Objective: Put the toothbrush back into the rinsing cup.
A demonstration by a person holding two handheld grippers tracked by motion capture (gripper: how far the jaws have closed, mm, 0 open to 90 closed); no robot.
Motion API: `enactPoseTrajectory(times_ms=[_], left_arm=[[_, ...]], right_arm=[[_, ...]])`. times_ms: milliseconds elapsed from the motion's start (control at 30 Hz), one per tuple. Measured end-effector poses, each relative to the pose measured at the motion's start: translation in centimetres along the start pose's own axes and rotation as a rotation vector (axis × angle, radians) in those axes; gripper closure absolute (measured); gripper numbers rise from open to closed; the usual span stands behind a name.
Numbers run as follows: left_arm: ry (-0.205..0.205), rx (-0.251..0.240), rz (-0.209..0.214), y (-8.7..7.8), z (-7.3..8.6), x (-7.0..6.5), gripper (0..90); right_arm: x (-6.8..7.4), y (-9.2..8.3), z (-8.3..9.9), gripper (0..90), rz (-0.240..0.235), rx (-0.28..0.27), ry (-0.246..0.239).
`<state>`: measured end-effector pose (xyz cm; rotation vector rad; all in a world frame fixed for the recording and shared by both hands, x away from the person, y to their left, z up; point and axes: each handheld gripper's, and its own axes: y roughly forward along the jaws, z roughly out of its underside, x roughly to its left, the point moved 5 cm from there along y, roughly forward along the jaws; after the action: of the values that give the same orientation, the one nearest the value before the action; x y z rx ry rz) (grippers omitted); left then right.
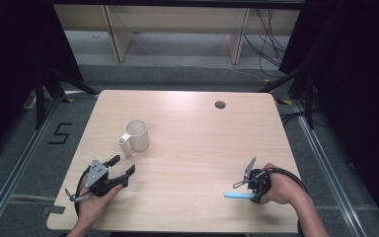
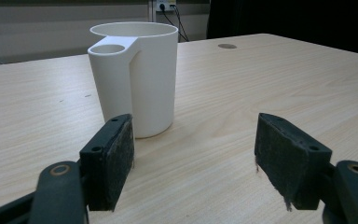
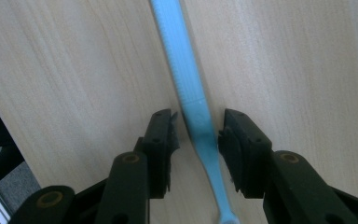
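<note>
A white mug (image 1: 138, 134) with a tube-shaped side handle stands upright on the left half of the wooden table (image 1: 202, 128). My left gripper (image 1: 123, 164) rests near the front left, a short way in front of the mug, and points at it. In the left gripper view the mug (image 2: 140, 79) rises just beyond the gripper (image 2: 193, 154), whose jaws stand wide apart and hold nothing. A light blue toothbrush (image 1: 238, 195) lies flat at the front right. My right gripper (image 3: 198, 126) points down over the toothbrush (image 3: 182, 60), with its jaws close on either side and a thin gap showing at one pad.
A round cable hole (image 1: 220, 104) sits near the table's far edge. Beyond the table are wooden furniture legs and loose cables on a grey floor. A person's hands hold both grippers at the table's front edge.
</note>
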<state>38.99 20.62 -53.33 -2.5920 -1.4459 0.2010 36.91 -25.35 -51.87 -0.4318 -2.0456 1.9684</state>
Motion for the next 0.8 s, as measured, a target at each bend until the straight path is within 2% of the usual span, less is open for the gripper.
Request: enactPoseTrajectory(times_ms=[33,67,100,133,200,267,333,367,400,433,467,533,667,700,733,767,800], left_arm=[[0.001,0.0,0.0,0.0,0.0,0.0,28.0],[0.001,0.0,0.001,0.01,0.0,-0.01,28.0],[0.001,0.0,0.001,0.01,0.0,-0.01,28.0],[0.001,0.0,0.001,0.01,0.0,-0.01,28.1],[0.001,0.0,0.001,0.01,0.0,0.0,28.1],[0.0,-0.001,0.003,0.01,0.0,0.0,28.0],[0.0,-0.001,0.003,0.01,0.0,0.0,28.1],[0.0,-0.001,0.004,0.01,0.0,-0.01,28.0],[0.0,-0.001,0.004,0.01,0.0,-0.01,28.0],[0.0,-0.002,0.003,0.01,0.0,0.0,28.0],[0.0,-0.002,0.003,0.01,0.0,0.0,28.0],[0.0,-0.001,0.002,0.01,0.0,-0.01,28.1],[0.003,-0.001,0.002,0.01,-0.01,-0.02,28.1],[-0.001,-0.002,0.001,0.0,0.0,-0.02,28.1],[-0.001,-0.002,0.001,-0.01,0.0,-0.01,28.1],[-0.001,-0.004,0.001,-0.02,0.0,-0.02,28.1],[0.002,-0.002,0.001,-0.01,0.0,-0.03,28.0]], right_arm=[[0.01,-0.01,0.04,64.0,-0.001,0.008,0.004],[-0.11,0.12,-0.01,64.5,-0.002,0.005,-0.018],[0.08,0.15,-0.06,65.4,-0.012,0.01,0.0],[-0.08,0.22,-0.07,65.6,-0.014,0.015,-0.022],[-0.09,0.35,-0.04,66.4,-0.017,0.021,-0.017],[-0.28,0.43,-0.13,67.4,-0.017,0.021,-0.049],[-0.22,0.41,-0.18,67.7,-0.015,0.028,-0.044],[0.0,0.31,-0.22,68.7,-0.013,0.045,-0.015],[0.0,0.31,-0.22,68.7,-0.013,0.045,-0.015],[-0.12,0.32,-0.28,70.6,-0.005,0.054,-0.04],[-0.12,0.32,-0.28,70.6,-0.005,0.054,-0.04],[-0.33,0.39,-0.29,72.8,0.008,0.055,-0.073],[0.01,0.29,-0.39,75.2,0.011,0.074,-0.058],[-0.04,0.38,-0.49,78.1,0.01,0.076,-0.097],[-0.04,0.38,-0.49,78.1,0.01,0.076,-0.097],[-0.21,0.43,-0.6,78.8,0.003,0.075,-0.143],[-0.01,0.34,-0.6,78.9,0.009,0.091,-0.121]])
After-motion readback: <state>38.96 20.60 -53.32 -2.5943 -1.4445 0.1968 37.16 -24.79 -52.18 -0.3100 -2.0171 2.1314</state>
